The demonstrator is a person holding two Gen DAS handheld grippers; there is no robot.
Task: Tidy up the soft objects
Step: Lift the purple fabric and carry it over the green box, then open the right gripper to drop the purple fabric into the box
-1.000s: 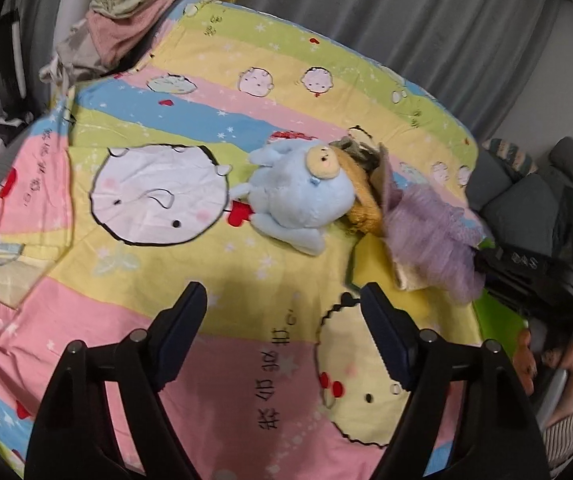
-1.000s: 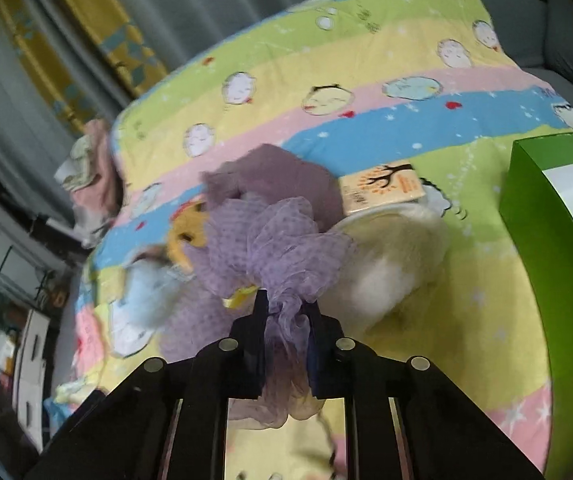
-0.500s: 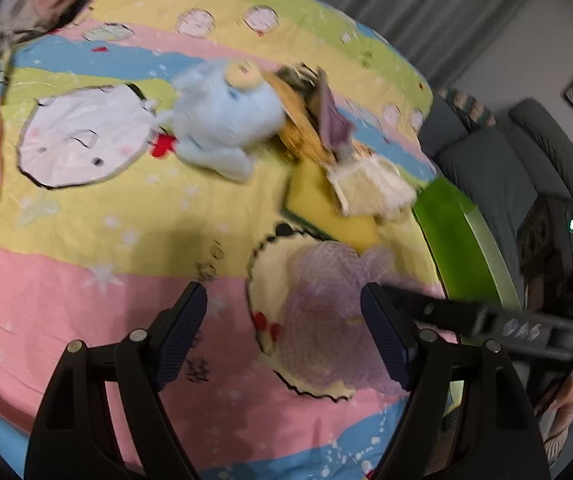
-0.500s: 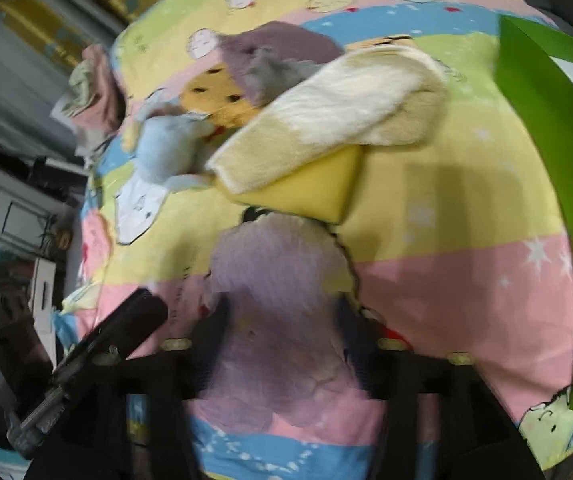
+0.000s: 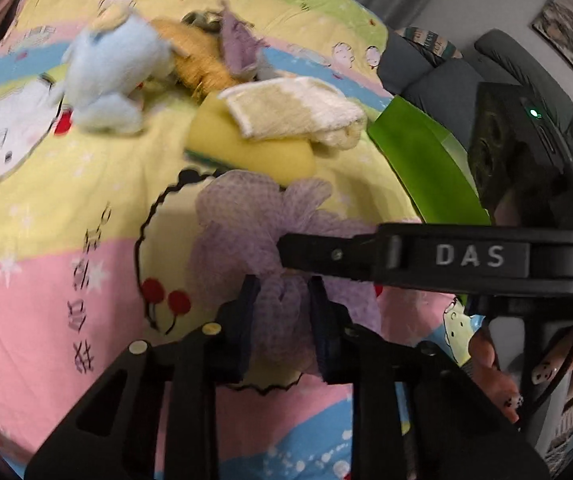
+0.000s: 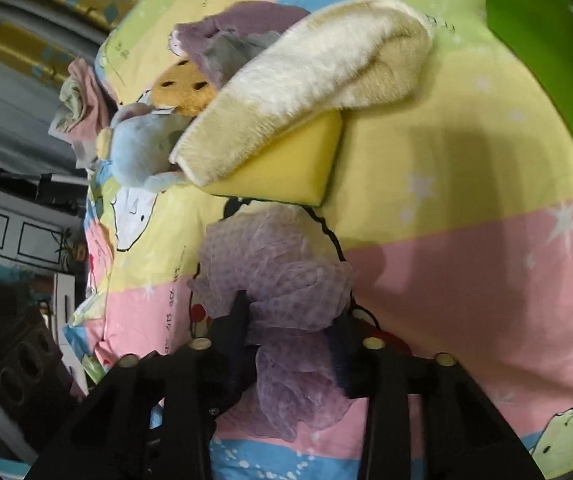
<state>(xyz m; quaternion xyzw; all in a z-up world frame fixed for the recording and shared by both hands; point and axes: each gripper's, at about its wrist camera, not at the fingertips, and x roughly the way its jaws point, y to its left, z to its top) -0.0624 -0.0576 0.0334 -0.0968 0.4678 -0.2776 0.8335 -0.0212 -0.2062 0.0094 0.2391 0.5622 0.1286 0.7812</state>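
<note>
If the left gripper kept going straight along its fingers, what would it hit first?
The purple mesh scarf: the left gripper is already shut on a bunch of it, and more lies directly ahead on the patterned bedspread. Past that, probably the yellow sponge, though depth is unclear.

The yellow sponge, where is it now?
In both wrist views the yellow sponge lies mid-bedspread, under the cream towel, just beyond the purple mesh.

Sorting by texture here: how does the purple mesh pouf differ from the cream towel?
The purple mesh pouf is thin netting, crumpled in ruffles; the cream towel is thick, fluffy pile, folded over. The pouf lies on the bedspread between hand-held gripper fingers; the towel rests on a yellow sponge, ungripped. Both are soft.
</note>
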